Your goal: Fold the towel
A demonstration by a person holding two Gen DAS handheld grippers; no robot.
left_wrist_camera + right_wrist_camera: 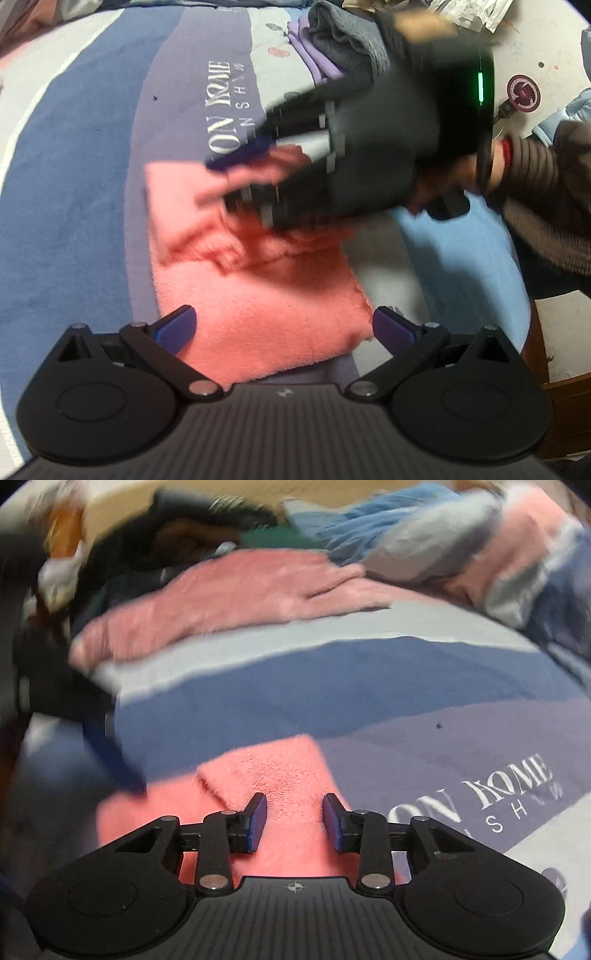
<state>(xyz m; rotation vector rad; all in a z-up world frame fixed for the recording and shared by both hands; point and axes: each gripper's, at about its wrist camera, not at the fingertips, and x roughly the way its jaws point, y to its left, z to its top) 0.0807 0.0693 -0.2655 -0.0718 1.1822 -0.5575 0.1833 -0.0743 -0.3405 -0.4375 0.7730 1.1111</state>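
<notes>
Pink towel partly folded on the striped bedspread. Left gripper spread wide above its near edge, grasping nothing. Right gripper parted over the fold, empty. Risk: loose top layer springing back unpressed.

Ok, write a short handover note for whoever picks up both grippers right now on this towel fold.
Left gripper: open wide, nothing in it, over the near edge of the pink towel.
Right gripper: open, nothing between the pads, above the far part of the towel.
The towel lies on the striped bedspread, with one corner flap already turned over onto itself.
A grey and purple stack of cloths lies beyond it.
Done: a first partial fold.
Left: probably square the edges, fold again, flatten.
</notes>
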